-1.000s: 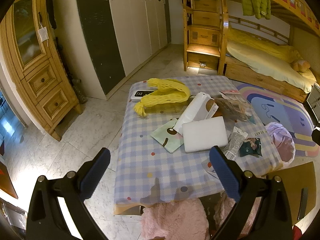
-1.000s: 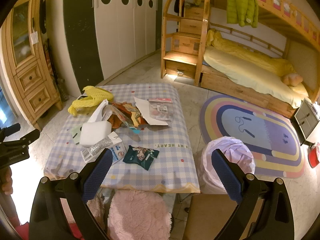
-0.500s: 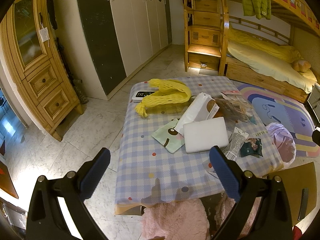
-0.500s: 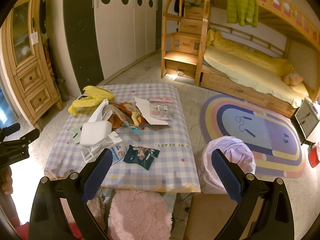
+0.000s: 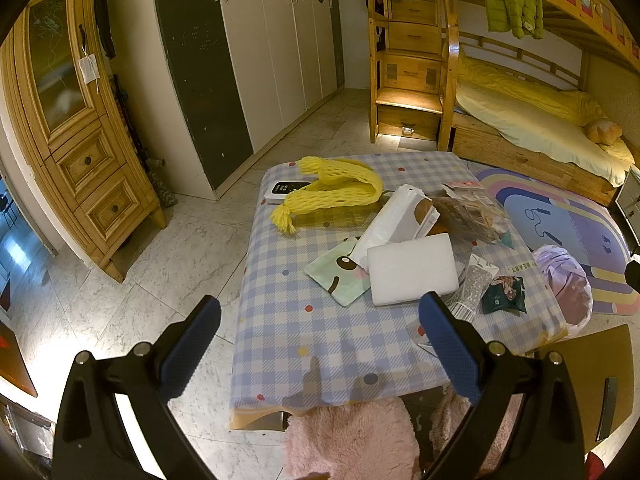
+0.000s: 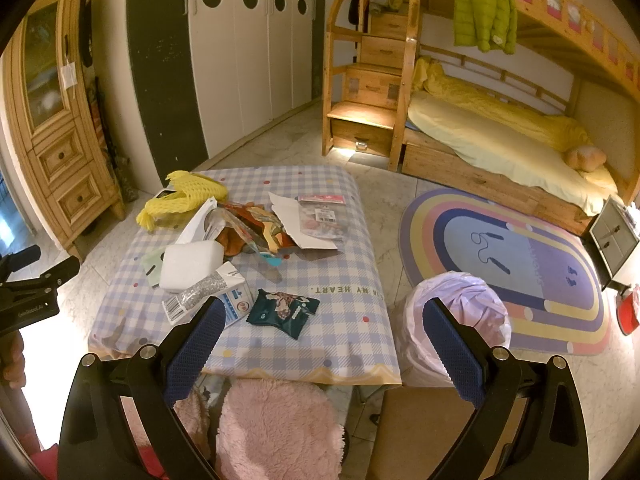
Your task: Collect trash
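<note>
Right wrist view looks along the right gripper [image 6: 320,340], whose blue pads stand wide apart with nothing between them, held back above a pink fluffy seat [image 6: 276,428] at the near edge of the table [image 6: 348,344]. Just beyond the pads lie the nearest scraps: a dark green snack packet [image 6: 283,312] and, to its left, a small milk carton [image 6: 236,300] under a clear wrapper [image 6: 192,296]. Behind those sits a white foam block [image 6: 191,265], then a heap of torn wrappers [image 6: 260,232] and a white envelope [image 6: 298,228], with a yellow foam net [image 6: 180,198] at the far left corner. A bin lined with a pale purple bag [image 6: 456,316] stands on the floor touching the table's right side, probably set there so each piece needs only a short carry. From the left wrist camera, the left gripper [image 5: 320,348] is likewise spread and empty, hovering over the near left of the checked cloth, well short of the litter. Nothing seems collected yet; the snack packet looks the easiest first pick.
</note>
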Demonstrator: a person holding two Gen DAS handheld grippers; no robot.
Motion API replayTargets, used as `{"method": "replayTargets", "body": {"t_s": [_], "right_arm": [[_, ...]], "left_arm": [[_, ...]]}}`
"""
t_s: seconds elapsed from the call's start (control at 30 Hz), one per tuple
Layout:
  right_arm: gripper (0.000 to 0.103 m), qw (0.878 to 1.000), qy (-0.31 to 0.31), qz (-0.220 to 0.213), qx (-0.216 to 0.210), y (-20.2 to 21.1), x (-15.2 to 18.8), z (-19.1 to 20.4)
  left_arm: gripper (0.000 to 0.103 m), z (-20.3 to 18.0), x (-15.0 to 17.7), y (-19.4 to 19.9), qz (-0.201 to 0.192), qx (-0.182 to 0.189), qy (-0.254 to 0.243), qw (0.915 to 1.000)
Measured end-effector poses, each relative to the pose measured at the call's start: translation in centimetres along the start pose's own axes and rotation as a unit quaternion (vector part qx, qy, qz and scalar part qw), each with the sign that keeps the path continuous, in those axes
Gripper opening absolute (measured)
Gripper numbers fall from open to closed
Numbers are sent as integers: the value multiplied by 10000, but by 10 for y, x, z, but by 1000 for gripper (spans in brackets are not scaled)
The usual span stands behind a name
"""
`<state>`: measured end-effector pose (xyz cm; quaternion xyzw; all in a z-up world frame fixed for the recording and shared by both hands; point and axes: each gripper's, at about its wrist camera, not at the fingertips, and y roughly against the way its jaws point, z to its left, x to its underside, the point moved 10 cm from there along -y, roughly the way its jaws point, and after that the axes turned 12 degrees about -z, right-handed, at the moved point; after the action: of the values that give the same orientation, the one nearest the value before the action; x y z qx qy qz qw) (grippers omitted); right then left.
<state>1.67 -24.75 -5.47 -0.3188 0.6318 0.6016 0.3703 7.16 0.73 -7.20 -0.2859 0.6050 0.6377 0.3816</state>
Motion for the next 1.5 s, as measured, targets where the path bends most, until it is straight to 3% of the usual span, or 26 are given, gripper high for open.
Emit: {"method": "replayTargets", "body": {"t_s": [1.5], "right_arm": [[98, 10000, -11, 32, 58, -2, 0, -3]], "left_arm": [[96, -1, 3, -3, 69, 105, -26, 9999]]}}
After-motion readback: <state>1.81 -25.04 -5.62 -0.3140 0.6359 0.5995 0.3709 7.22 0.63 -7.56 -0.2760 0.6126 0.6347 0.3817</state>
